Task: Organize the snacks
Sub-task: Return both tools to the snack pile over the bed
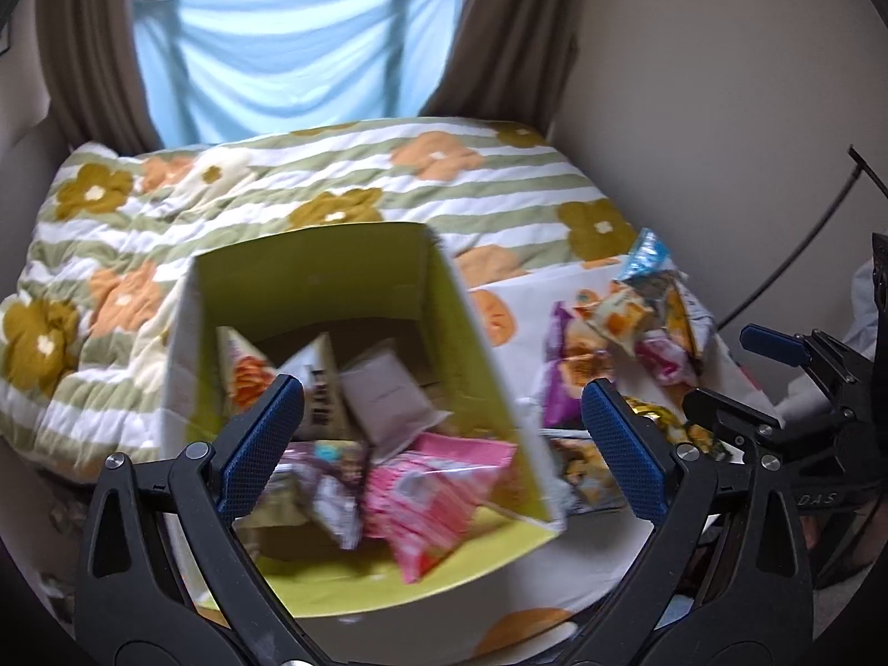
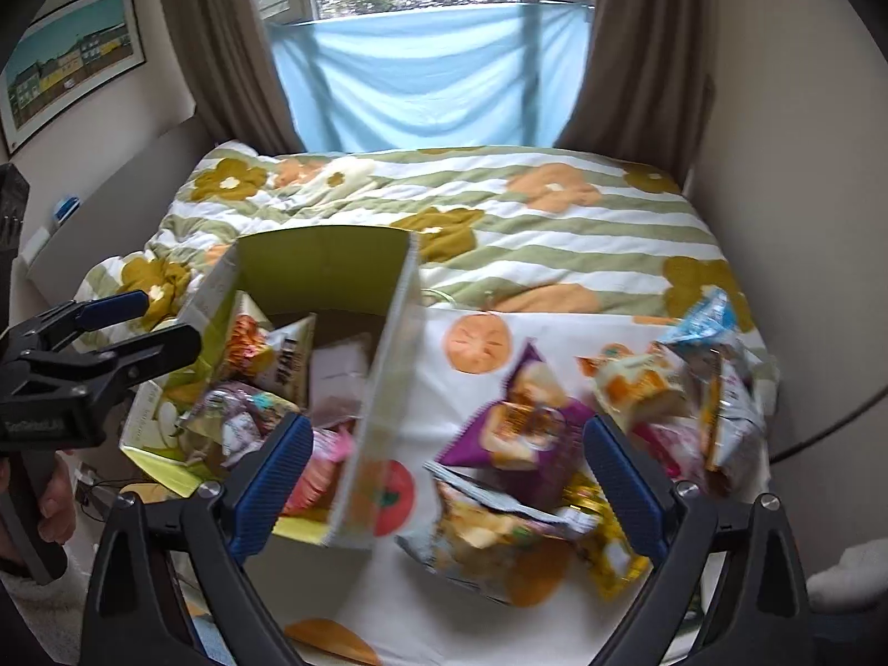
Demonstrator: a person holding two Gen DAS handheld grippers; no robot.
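Both claws, left [image 1: 438, 444] and right [image 2: 444, 477], gape wide, holding nothing. Box [image 2: 383, 388] at 10 o'clock holds packets; loose snack pile [image 2: 555, 444] at 1 o'clock on bed [image 2: 555, 233]. Pinch the purple bag [image 2: 513, 424] by its crimped edge.

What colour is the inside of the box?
Yellow-green inside the box, clearest in the left wrist view.

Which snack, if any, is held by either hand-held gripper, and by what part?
None. The left hand-held gripper is open above the box; the right hand-held gripper is open over the loose packets.
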